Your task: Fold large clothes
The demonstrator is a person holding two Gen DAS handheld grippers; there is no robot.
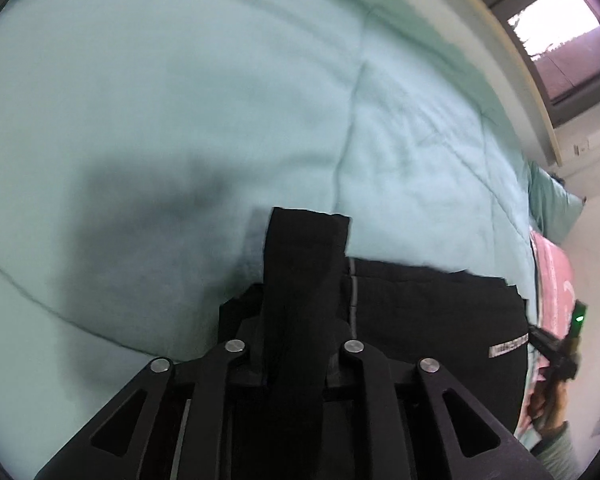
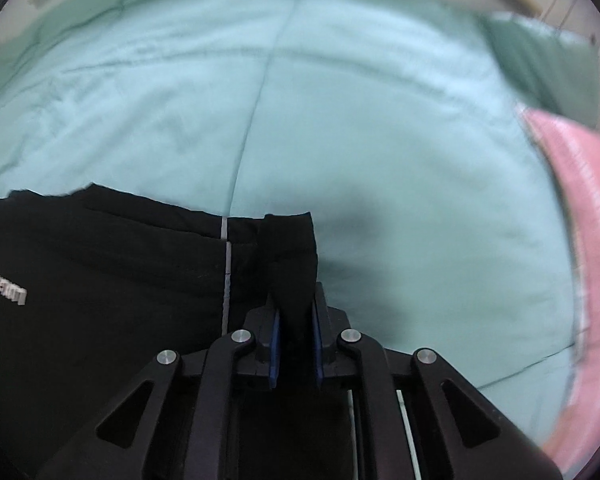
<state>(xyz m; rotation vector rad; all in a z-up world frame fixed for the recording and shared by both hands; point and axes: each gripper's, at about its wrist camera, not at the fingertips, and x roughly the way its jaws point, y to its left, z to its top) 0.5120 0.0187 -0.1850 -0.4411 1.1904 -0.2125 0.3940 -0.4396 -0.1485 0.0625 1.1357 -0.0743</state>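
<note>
A black garment (image 1: 420,320) with a small white logo (image 1: 510,346) and a thin grey seam stripe hangs stretched between my two grippers over a mint-green bed cover (image 1: 180,100). My left gripper (image 1: 296,304) is shut on one upper corner of it, and a flap of black cloth sticks out past the fingers. In the right wrist view the same garment (image 2: 100,280) spreads to the left. My right gripper (image 2: 296,312) is shut on the other corner, its blue pads (image 2: 276,332) pressing the cloth.
The bed cover (image 2: 380,120) fills both views. A pink blanket (image 2: 580,200) and a green pillow (image 2: 548,68) lie at the right edge. In the left wrist view a hand (image 1: 548,404) holds the other gripper at far right, and a window (image 1: 560,28) is beyond the bed.
</note>
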